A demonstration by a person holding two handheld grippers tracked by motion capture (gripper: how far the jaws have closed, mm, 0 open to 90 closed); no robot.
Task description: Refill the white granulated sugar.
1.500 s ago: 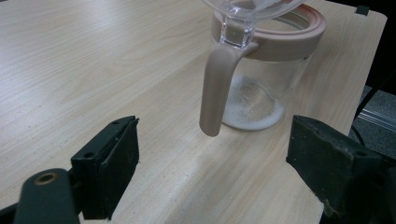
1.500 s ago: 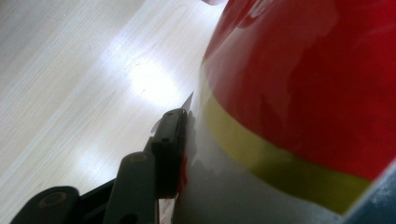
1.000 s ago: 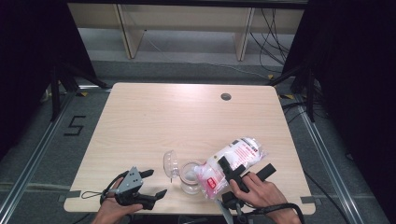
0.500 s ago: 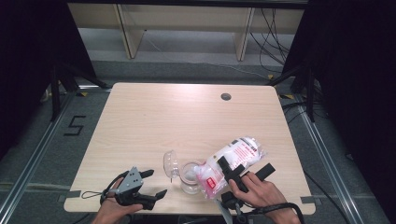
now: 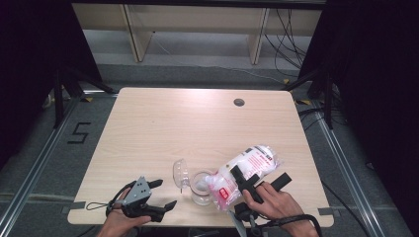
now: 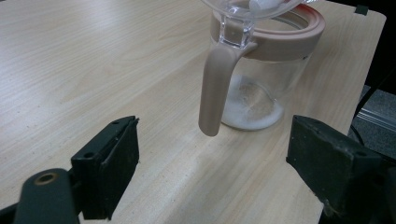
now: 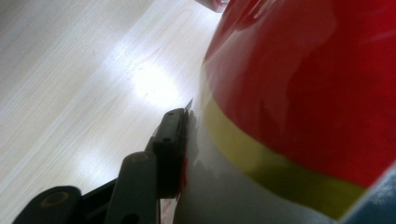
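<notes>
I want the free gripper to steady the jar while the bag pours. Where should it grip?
Probably the jar's beige handle: it hangs clear of the glass, facing the open left gripper, so come straight in from that side.

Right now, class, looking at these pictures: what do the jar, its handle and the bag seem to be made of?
Jar: clear glass or hard plastic; you see white powder through its wall. Handle: matte beige plastic or silicone, smooth, matching the rim band. Bag: thin glossy plastic film, crinkled, with red print, clamped in the right gripper.
</notes>
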